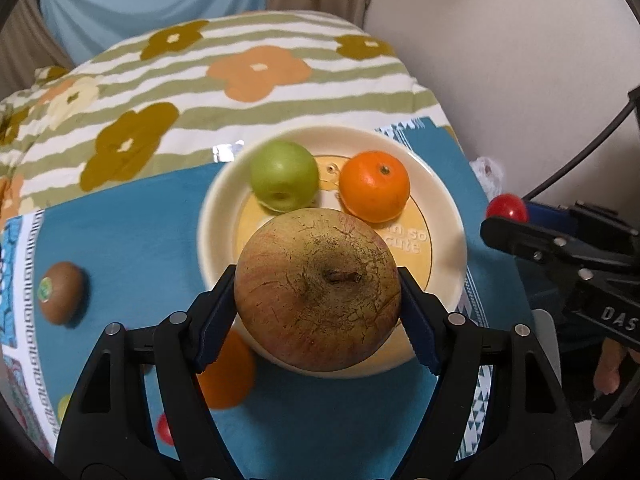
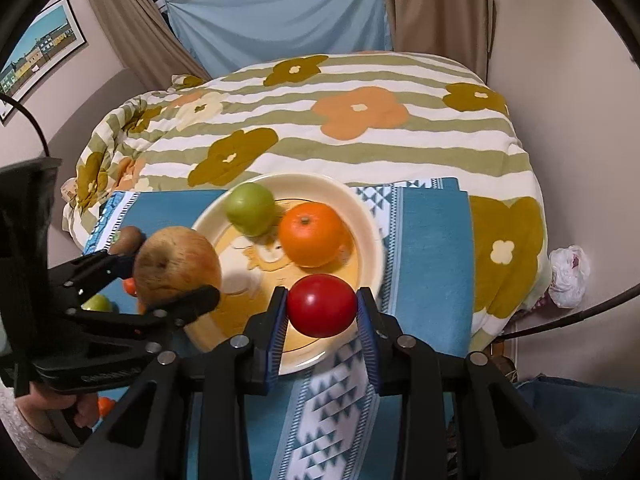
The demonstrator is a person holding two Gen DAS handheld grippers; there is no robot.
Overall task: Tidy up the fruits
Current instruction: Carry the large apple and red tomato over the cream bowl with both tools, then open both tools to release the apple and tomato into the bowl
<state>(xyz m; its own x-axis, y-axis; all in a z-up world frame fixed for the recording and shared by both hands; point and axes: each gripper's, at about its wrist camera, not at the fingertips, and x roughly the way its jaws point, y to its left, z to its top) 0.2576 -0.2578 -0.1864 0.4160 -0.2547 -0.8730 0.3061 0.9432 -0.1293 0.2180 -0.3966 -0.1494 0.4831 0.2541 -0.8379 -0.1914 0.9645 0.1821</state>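
Note:
My left gripper (image 1: pixel 318 292) is shut on a large russet apple (image 1: pixel 318 288), held above the near edge of a cream plate (image 1: pixel 448 216). My right gripper (image 2: pixel 322 310) is shut on a red tomato (image 2: pixel 322 304), held over the plate's (image 2: pixel 368 232) near right rim. On the plate lie a green apple (image 1: pixel 284 174) and an orange (image 1: pixel 374 186), also in the right wrist view: the green apple (image 2: pixel 251 208) and the orange (image 2: pixel 312 234). The left gripper with the russet apple (image 2: pixel 176 264) shows at the left of the right wrist view.
A kiwi (image 1: pixel 60 292) lies on the blue cloth (image 1: pixel 132 232) to the left. An orange fruit (image 1: pixel 228 372), a small red fruit (image 1: pixel 164 428) and a small green fruit (image 2: pixel 96 303) lie below the left gripper. A flowered quilt (image 2: pixel 360 128) lies behind. A white bag (image 2: pixel 568 276) sits at the right.

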